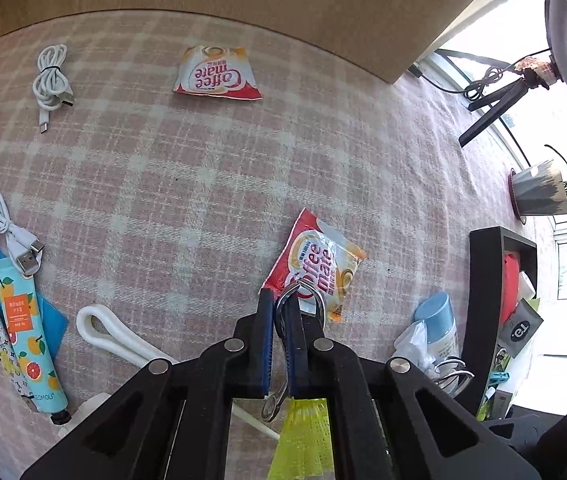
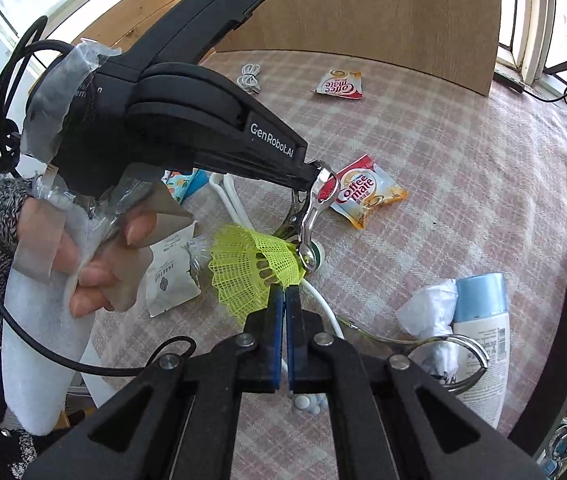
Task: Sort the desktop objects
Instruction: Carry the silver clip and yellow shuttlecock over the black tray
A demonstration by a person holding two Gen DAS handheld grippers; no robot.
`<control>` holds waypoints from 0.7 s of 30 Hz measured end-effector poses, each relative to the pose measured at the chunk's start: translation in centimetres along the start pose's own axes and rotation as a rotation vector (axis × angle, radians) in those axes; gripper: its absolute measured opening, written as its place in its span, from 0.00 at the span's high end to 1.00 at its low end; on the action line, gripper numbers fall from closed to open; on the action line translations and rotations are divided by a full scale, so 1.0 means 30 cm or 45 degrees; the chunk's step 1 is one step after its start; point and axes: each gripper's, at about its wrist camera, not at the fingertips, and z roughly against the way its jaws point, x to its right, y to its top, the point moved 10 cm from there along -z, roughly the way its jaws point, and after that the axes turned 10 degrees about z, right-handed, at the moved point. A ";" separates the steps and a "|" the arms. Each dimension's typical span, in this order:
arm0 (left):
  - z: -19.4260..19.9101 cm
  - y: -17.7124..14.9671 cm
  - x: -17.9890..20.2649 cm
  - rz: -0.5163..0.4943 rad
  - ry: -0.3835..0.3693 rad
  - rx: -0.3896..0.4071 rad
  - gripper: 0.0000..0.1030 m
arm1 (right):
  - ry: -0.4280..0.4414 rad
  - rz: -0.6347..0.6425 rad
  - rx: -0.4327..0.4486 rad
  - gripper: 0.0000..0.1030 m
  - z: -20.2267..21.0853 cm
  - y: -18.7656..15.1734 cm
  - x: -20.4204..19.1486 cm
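Note:
My left gripper (image 1: 279, 300) is shut on a silver metal carabiner (image 1: 317, 306), which hangs above the table. In the right wrist view the left gripper (image 2: 315, 178) reaches in from the upper left, and the carabiner (image 2: 310, 216) dangles from its tip. The carabiner's lower end meets the head of a yellow mesh shuttlecock (image 2: 249, 272). My right gripper (image 2: 284, 292) is shut on the shuttlecock's skirt. The left wrist view shows the shuttlecock (image 1: 303, 440) below the fingers. A person's hand (image 2: 95, 264) holds the left gripper's handle.
Two Coffee mate packets (image 1: 319, 264) (image 1: 217, 76) lie on the checked cloth (image 1: 163, 184). Two white cables (image 1: 51, 80) (image 1: 11, 232) and a hand cream tube (image 1: 31, 336) lie at the left. A blue-capped bottle (image 2: 479, 332), a second carabiner (image 2: 455, 348) and a black box (image 1: 483, 320) sit at the right.

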 end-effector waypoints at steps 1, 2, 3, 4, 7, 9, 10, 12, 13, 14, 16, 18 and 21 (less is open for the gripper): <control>-0.002 -0.012 0.022 -0.020 -0.002 0.001 0.96 | 0.002 -0.003 0.000 0.99 -0.003 -0.002 -0.002; -0.005 -0.010 0.027 -0.035 0.011 0.008 0.96 | 0.007 -0.007 -0.002 0.99 -0.002 -0.006 -0.005; 0.002 -0.006 0.027 -0.041 0.023 0.023 0.96 | 0.018 -0.007 -0.005 0.99 0.002 -0.010 -0.012; 0.012 0.010 0.018 -0.036 0.013 0.027 0.96 | 0.023 -0.004 -0.003 0.99 0.008 -0.012 -0.019; 0.025 0.037 0.011 -0.001 0.011 0.052 0.96 | 0.015 0.018 0.016 0.99 0.042 -0.020 -0.034; 0.047 0.067 -0.006 0.010 0.013 0.065 0.96 | 0.008 0.012 0.036 0.99 0.069 -0.022 -0.036; 0.057 0.080 -0.012 0.020 0.018 0.077 0.96 | 0.004 0.011 0.046 0.99 0.081 -0.021 -0.035; 0.076 0.096 -0.023 0.027 0.018 0.091 0.96 | -0.016 0.002 0.062 0.99 0.104 -0.023 -0.024; 0.081 0.102 -0.020 0.026 0.023 0.101 0.96 | -0.023 -0.009 0.071 0.99 0.118 -0.025 -0.014; 0.093 0.106 -0.018 0.018 0.028 0.110 0.96 | -0.028 -0.024 0.082 0.99 0.136 -0.028 -0.002; 0.104 0.108 0.001 -0.001 0.039 0.121 0.96 | -0.048 -0.054 0.110 0.99 0.187 -0.034 0.041; 0.119 0.098 0.033 -0.038 0.032 0.124 0.96 | -0.088 -0.090 0.144 0.99 0.251 -0.045 0.098; 0.139 0.075 0.117 -0.118 0.022 0.126 0.96 | -0.168 -0.156 0.190 0.99 0.346 -0.085 0.183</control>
